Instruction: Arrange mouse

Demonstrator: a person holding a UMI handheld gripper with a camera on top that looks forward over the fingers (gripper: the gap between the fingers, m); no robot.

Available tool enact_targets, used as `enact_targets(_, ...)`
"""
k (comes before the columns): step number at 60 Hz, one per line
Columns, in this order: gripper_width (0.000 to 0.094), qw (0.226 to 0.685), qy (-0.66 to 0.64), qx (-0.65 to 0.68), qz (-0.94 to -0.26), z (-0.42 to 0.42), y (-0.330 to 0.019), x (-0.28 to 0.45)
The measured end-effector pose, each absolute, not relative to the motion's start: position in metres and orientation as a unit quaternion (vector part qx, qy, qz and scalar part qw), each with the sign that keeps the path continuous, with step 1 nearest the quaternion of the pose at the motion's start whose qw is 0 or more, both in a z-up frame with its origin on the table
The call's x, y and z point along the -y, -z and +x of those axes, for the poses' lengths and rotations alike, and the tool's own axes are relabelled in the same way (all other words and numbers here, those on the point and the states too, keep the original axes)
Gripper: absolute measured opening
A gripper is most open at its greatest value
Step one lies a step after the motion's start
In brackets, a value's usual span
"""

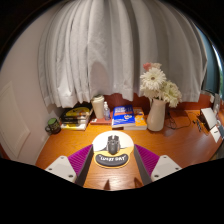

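On the wooden desk (60, 148), a mouse (113, 144) sits on its round pad (111, 156), between the gripper (112, 158) fingers, held apart; white curtains (105, 50) hang behind the desk's far edge.

Between your gripper's (112, 163) two fingers, just ahead of the tips, lies a round mouse pad (111, 148) on the desk (185, 148), and the mouse (113, 144) sits on it. The fingers stand apart, not touching it. Behind the pad, a cup (98, 107) is to the left and a book (123, 116) to the right. Farther right stands a vase with flowers (157, 100). At far left sits a small plant (53, 126), with books (76, 117) beside it. A curtain (110, 50) hangs behind all.
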State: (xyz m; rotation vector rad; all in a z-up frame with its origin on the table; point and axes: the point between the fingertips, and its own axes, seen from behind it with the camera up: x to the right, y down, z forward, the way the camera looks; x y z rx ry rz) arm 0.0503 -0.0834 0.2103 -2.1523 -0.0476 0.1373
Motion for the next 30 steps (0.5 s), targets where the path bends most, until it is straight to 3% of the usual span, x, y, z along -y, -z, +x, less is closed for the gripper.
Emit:
enact_targets(14,0.0803,0.487,-0.051,0.03,-0.871,0.071,-0.225,0.134)
enact_targets(30,0.0802,0.482,-0.061,0.023,-0.873,0.074,-0.217,0.172)
